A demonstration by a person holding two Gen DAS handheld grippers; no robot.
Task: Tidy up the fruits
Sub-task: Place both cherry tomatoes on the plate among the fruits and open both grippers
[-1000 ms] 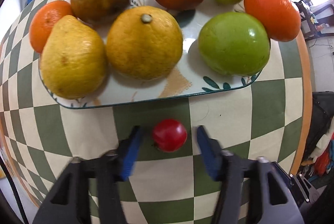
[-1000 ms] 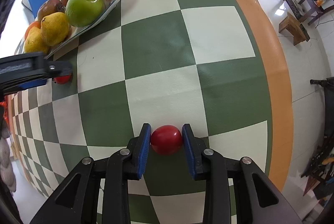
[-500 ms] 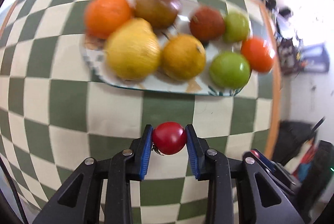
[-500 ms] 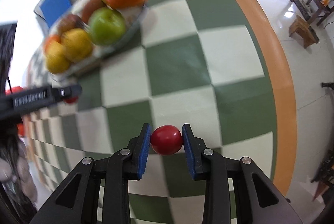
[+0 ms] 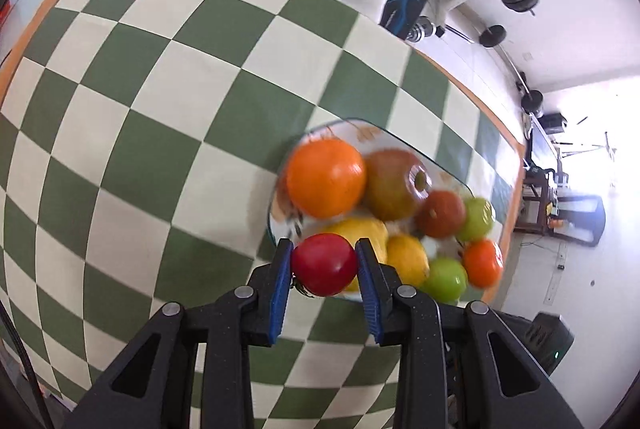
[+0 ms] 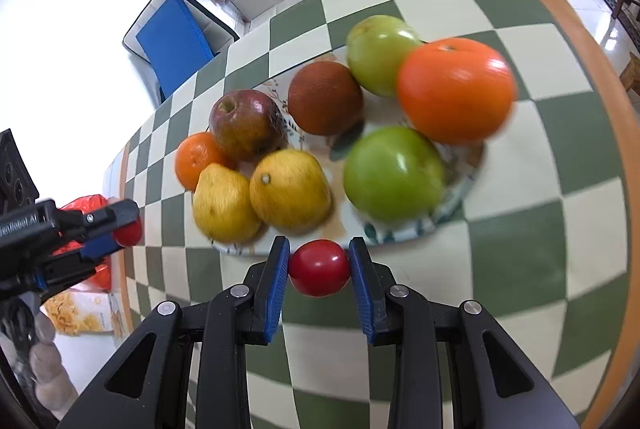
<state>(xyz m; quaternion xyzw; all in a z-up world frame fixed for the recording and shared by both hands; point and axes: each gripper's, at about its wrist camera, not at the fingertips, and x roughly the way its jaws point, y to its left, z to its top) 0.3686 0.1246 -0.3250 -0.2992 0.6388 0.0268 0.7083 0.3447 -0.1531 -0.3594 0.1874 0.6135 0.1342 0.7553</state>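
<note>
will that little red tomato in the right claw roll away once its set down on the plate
Probably yes: the small round glossy red tomato is nearly spherical, so it may roll unless nestled against other fruit. The patterned plate looks shallow and crowded, so little holds it. Its smooth skin looks slippery and soft, so the right claw should release gently.

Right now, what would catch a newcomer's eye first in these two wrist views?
Each gripper is clamped on a small red tomato: the left gripper holds one, the right gripper another. Beyond them, a patterned plate on the green-and-cream checked table is crowded with fruit: green apples, oranges, a pear and a dark red apple.
</note>
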